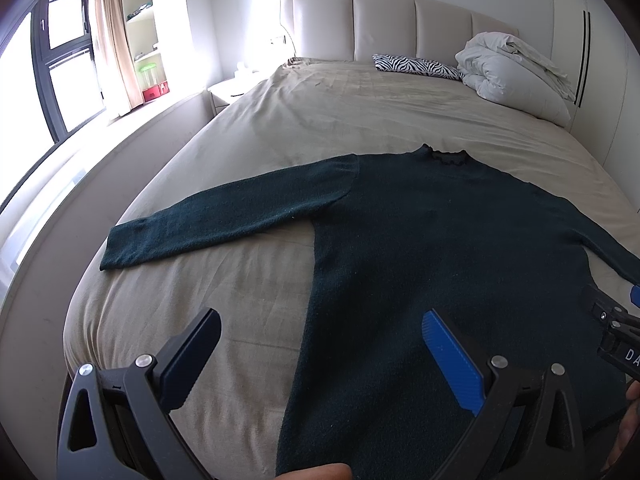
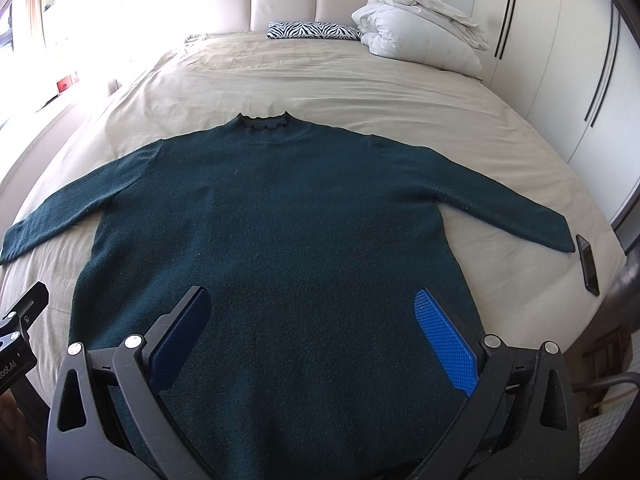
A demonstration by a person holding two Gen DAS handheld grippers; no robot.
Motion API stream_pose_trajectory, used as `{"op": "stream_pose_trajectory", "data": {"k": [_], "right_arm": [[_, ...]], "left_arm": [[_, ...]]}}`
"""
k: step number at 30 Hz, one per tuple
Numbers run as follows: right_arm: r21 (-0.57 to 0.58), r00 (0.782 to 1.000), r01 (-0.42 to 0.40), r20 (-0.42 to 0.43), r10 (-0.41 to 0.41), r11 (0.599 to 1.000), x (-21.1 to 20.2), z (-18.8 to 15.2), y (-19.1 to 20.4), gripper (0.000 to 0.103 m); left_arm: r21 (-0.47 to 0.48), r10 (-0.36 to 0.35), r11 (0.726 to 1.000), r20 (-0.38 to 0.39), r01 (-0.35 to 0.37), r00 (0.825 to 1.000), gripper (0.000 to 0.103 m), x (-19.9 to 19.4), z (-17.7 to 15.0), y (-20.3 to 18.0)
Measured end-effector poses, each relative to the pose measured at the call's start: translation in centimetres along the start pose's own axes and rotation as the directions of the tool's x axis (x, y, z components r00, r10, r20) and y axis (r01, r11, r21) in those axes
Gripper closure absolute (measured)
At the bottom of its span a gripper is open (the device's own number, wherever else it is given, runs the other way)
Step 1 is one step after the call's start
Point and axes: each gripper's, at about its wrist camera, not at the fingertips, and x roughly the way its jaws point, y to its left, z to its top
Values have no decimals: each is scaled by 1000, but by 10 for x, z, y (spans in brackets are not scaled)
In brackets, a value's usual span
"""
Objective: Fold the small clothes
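Right wrist view: the right gripper hovers with fingers spread wide, empty, over the lower body of a dark green sweater lying flat on the bed, sleeves out beyond both fingers. Left gripper likewise gapes over the sweater's left edge.

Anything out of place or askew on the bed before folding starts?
One thing: a dark phone lies near the bed's right edge, just beyond the sweater's right cuff. The sweater itself lies flat, sleeves spread.
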Motion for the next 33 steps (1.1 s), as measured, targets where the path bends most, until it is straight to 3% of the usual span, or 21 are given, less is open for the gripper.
{"op": "stream_pose_trajectory", "data": {"k": [14, 18, 21, 26, 28, 30, 33], "right_arm": [[22, 999, -13, -42, 14, 1000, 27, 4, -14, 0], [92, 999, -47, -10, 48, 995, 36, 10, -41, 0], [210, 995, -102, 35, 97, 972, 44, 17, -91, 0], [494, 995, -96, 43, 87, 864, 81, 21, -221, 0], [613, 995, -97, 60, 77, 784, 96, 13, -282, 0], [708, 997, -73, 56, 48, 702, 109, 3, -338, 0], [797, 998, -67, 60, 32, 600, 129, -12, -405, 3]], "left_arm": [[41, -6, 999, -46, 8, 999, 0, 26, 4, -13], [-4, -97, 995, -116, 98, 988, 0, 44, 6, -10], [-51, -178, 984, -164, 172, 970, 0, 60, 8, -7], [-170, -283, 952, -167, 255, 944, 0, 81, 15, -1], [-199, -301, 942, -143, 270, 943, 0, 86, 19, 0], [-232, -347, 921, -120, 314, 930, 0, 94, 22, 1], [-215, -358, 925, -207, 314, 911, 0, 109, 27, -9]]}}
